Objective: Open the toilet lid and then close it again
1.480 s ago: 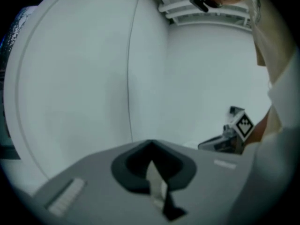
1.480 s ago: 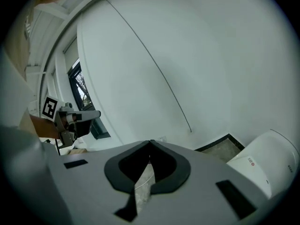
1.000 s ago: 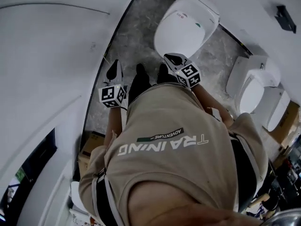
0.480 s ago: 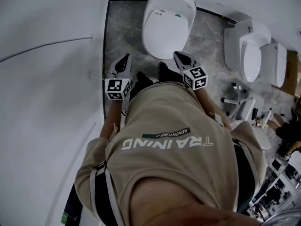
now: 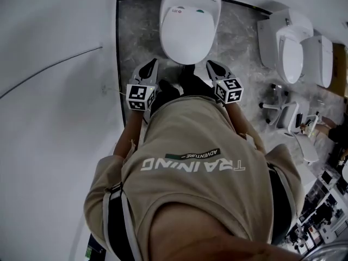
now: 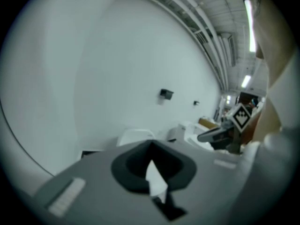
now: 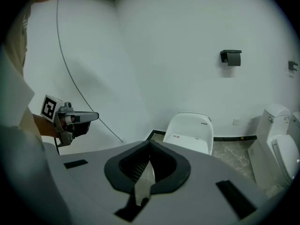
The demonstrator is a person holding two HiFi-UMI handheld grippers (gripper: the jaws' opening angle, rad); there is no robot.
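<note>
Toilet lid [image 5: 187, 34] is down, lying flat over its bowl, dead ahead of the person and backed up against the white wall [image 5: 54, 26]. It's a smooth, glossy white oval, and it carries a small red mark and a small green one near the rear end, where the hinge must sit. The toilet stands on a dark-edged patch of grey marbled floor [image 5: 136, 31], and a second toilet [image 5: 291, 48] waits off to the right.

Both tools are in shot now. The left gripper [image 5: 151, 65] and the right gripper [image 5: 213, 66] hang just short of the lid's front end, one on either side, neither touching it. Each one's jaws are pressed tight together with nothing caught between them.

So how will it handle? My read is a stiff moulded plastic shell, light enough to swing on one tool. It looks slick, though, so a pinch on the top face would likely skate off. The best bet looks like the front lip, farthest from the hinge, with a closed tip hooked underneath to lever it up. Coming back down it wants easing, since a dropped lid could slam.
</note>
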